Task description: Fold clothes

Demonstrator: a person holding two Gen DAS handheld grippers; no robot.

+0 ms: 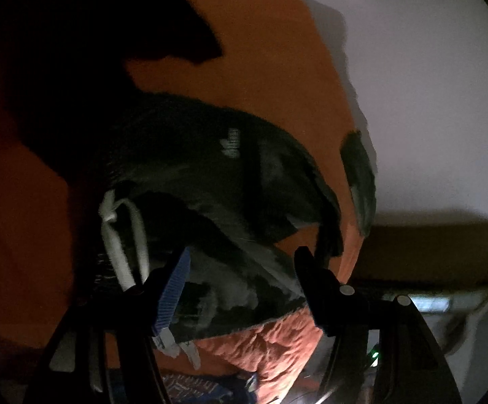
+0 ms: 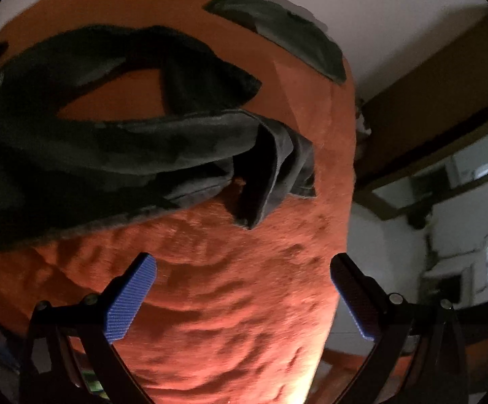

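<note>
Since the dark garment is still a loose heap on the orange blanket, neither gripper has a hold on it right now. In the right wrist view the right gripper sits at the bottom centre with fingers spread wide and only bare blanket between them; the garment fills the left and middle of the frame, its rumpled end near centre, clear of the pads. A second dark piece lies flat at upper centre, near the blanket's far edge, probably parked out of the way. In the left wrist view the left gripper is low in frame, fingers wide; dark cloth lies between them but the pads don't look pressed on it. White drawstrings at lower left suggest that's the waistband end, a sensible place to grab.
</note>
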